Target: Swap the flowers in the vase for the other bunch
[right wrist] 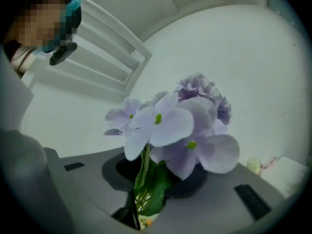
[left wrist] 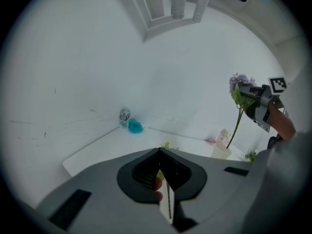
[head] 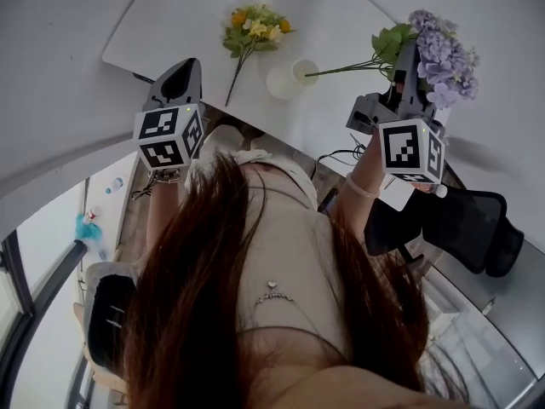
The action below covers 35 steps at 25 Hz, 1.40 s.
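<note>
Closest in, the right gripper (right wrist: 145,191) has its jaws drawn partway together and pinching the green stems of the purple bunch (right wrist: 175,126), low under the leaves, so the blooms stand up just ahead of the tool. From that grip one long stem trails away toward the vase (head: 289,79), and its end sits right at the mouth; I cannot tell whether it has cleared the rim. To do this step well, my judgement is to keep the pinch as firm as it is and raise the bunch straight up until the stem end is free. A sideways pull too soon could tip the light white vase. Once clear, the bunch should be laid down well apart from the other flowers. On the far side of the vase from this tool, the left gripper (head: 177,79) hovers with its jaws fully together and nothing between them. It would have to open before it could steady the vase or pick anything up. Just beyond it lies the yellow bunch (head: 254,31), flat on the white table (head: 170,24), its stem pointing back toward the left gripper. Farther out, a small bottle (left wrist: 125,116) and a teal object (left wrist: 135,126) stand at the table's far corner against a plain white wall. A black chair (head: 477,224) sits below the right gripper, off the table's edge.
</note>
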{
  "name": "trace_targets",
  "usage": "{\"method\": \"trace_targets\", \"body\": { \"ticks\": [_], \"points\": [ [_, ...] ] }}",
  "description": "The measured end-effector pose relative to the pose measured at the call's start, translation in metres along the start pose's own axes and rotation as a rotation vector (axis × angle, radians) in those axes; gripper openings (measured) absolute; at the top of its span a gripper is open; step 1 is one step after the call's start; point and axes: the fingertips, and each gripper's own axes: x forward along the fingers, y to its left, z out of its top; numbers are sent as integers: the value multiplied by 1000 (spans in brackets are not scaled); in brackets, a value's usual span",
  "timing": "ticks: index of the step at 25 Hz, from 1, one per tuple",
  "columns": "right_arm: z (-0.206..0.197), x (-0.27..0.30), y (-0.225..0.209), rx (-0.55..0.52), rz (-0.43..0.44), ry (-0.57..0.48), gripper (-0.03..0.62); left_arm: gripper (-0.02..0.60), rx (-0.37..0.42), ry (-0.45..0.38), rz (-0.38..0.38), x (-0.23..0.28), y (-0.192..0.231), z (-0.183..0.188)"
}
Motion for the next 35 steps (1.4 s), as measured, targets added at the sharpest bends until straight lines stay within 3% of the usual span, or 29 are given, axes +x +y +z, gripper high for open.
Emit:
{"method": "trace_targets", "body": {
  "ticks": [18, 35],
  "points": [
    [-47, -14, 33, -157, -29, 1, 132, 3, 94, 31, -70, 4, 15, 4],
    [-93, -19, 43, -170, -50, 65, 141, 3, 126, 33, -79, -4, 26, 1]
  ]
}}
